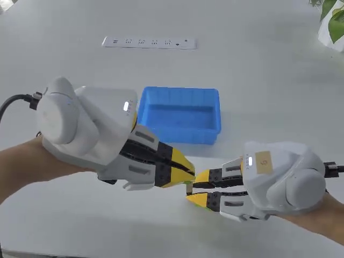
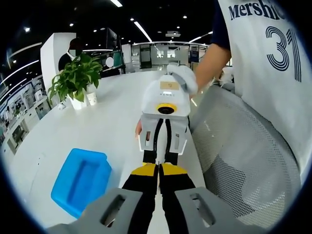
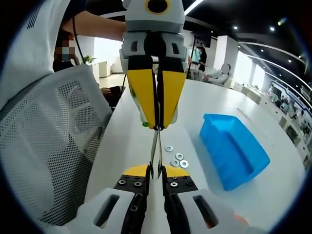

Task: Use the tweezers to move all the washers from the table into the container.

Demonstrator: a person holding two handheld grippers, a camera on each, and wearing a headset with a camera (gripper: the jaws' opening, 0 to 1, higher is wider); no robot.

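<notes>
Thin metal tweezers [image 3: 155,151] span the gap between my two grippers, which meet tip to tip above the white table [image 1: 258,80]. The left gripper [image 3: 157,126] comes in from the top of the right gripper view, its yellow jaws shut on one end of the tweezers. My right gripper [image 3: 156,171] is shut on the other end. In the head view the left gripper [image 1: 187,169] sits left of the right gripper [image 1: 198,189]. Several washers [image 3: 178,157] lie on the table just beside the tweezers. The blue container [image 1: 181,115] stands behind the grippers and looks empty.
A white power strip [image 1: 149,42] lies at the far side of the table. A potted plant [image 2: 77,80] stands near the table's corner. A mesh chair [image 2: 243,161] and a person in a numbered jersey [image 2: 263,53] are close to the near edge.
</notes>
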